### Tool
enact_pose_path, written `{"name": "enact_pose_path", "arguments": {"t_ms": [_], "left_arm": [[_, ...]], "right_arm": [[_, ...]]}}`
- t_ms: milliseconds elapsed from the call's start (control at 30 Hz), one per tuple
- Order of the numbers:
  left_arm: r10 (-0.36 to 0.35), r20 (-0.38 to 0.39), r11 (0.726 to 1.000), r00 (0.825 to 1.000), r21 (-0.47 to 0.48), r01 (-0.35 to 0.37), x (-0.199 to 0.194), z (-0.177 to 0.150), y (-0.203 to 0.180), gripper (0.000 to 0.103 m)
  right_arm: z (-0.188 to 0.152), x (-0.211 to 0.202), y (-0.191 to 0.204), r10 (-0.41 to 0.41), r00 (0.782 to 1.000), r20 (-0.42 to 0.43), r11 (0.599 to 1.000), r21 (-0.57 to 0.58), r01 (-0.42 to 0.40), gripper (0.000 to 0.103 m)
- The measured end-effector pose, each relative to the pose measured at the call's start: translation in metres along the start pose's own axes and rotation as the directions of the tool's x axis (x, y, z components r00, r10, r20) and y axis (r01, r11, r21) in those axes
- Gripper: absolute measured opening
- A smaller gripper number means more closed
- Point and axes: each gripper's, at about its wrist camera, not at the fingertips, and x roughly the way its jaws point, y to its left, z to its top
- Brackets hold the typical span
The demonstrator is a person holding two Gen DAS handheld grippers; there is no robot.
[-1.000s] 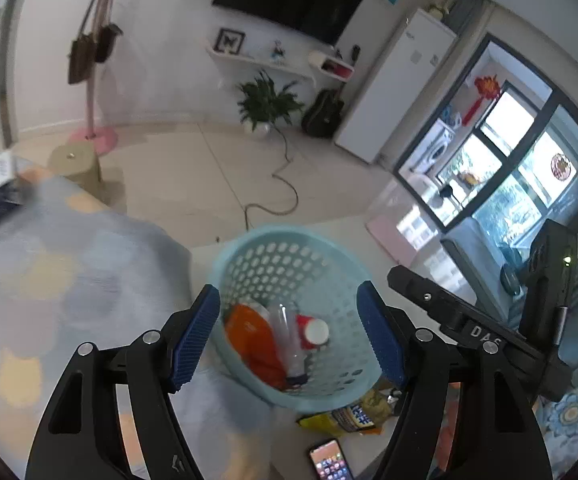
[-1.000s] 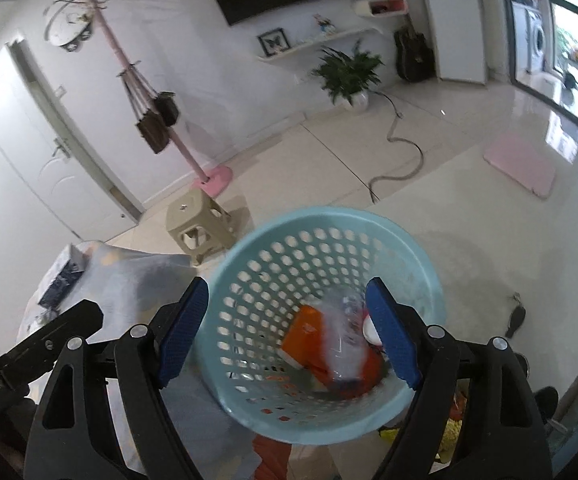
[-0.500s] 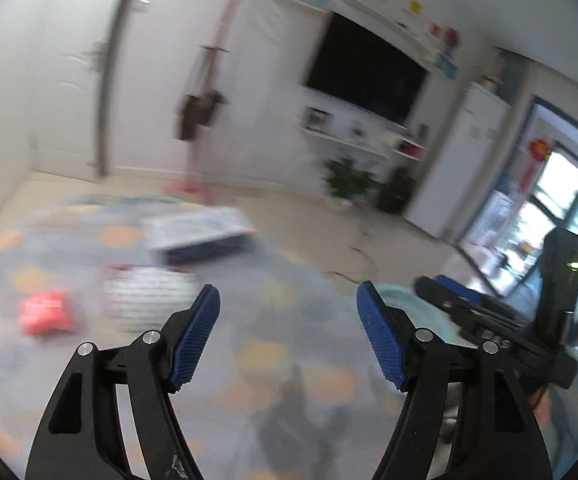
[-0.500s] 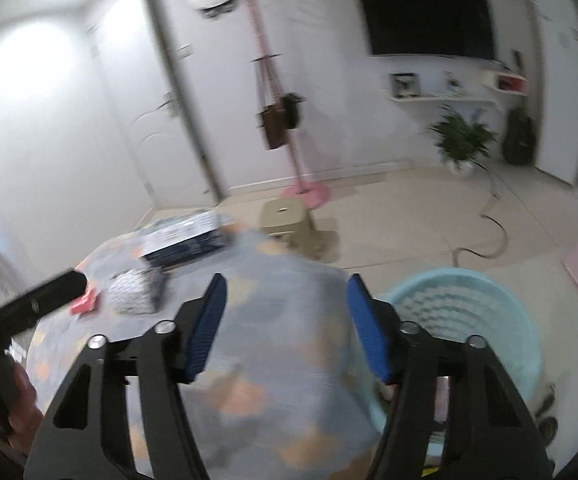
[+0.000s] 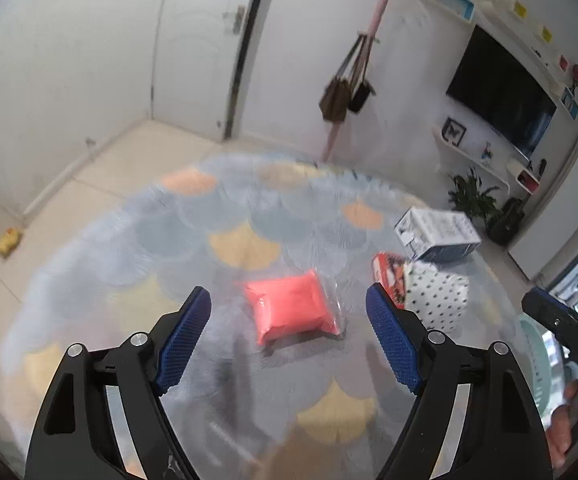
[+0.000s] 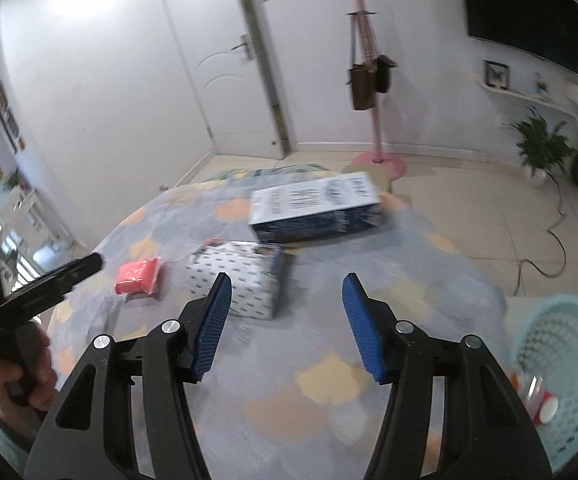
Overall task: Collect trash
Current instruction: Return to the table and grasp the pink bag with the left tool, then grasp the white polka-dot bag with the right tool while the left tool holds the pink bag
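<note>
A red plastic-wrapped packet (image 5: 289, 312) lies on the patterned tablecloth (image 5: 225, 248), just ahead of my left gripper (image 5: 287, 300). Its jaws are opening, and the packet shows between the fingertips with no pad touching it. My right gripper (image 6: 287, 280) hovers over the same table with its jaws opening and nothing between them. A polka-dot box (image 6: 237, 280) lies just beyond its left finger (image 6: 213, 328), and the red packet (image 6: 137, 276) is further left. The light blue basket (image 6: 561, 360) stands at lower right with trash in it.
A white and blue carton (image 6: 313, 208) lies at the table's far side, and a red snack pack (image 5: 387, 276) leans on the polka-dot box (image 5: 437, 300). A pink coat stand (image 6: 373, 120), a stool, a floor cable (image 6: 557, 236) and a small yellow thing (image 5: 7, 242) are beyond the table.
Both grippers have swung left, away from the basket and over the table. The red packet now sits ahead of the left gripper. The right jaws narrowed, then widened again.
</note>
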Motion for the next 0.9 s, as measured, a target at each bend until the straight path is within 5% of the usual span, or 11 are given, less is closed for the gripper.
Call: {"name": "enact_pose_path", "arguments": {"t_ms": [267, 400, 800, 900], "left_arm": [[0.124, -0.036, 0.989, 0.992, 0.09, -0.12, 0.034, -0.011, -0.015, 0.076], [0.136, -0.036, 0.986, 0.99, 0.099, -0.132, 0.039, -0.012, -0.012, 0.05], [0.086, 0.084, 0.996, 0.993, 0.005, -0.087, 0.017, -0.017, 0.006, 0.043], [0.051, 0.105, 0.999, 0.993, 0.001, -0.052, 0.012, -0.017, 0.008, 0.043]], "right_arm": [[-0.005, 0.05, 0.024, -0.003, 0.998, -0.064, 0.999, -0.034, 0.001, 0.075], [-0.007, 0.065, 0.027, 0.016, 0.997, -0.08, 1.0, -0.018, -0.017, 0.077], [-0.007, 0.093, 0.05, -0.049, 0.992, -0.114, 0.997, -0.058, 0.043, 0.086], [-0.011, 0.1, 0.047, -0.051, 0.988, -0.146, 0.998, -0.053, 0.044, 0.077]]}}
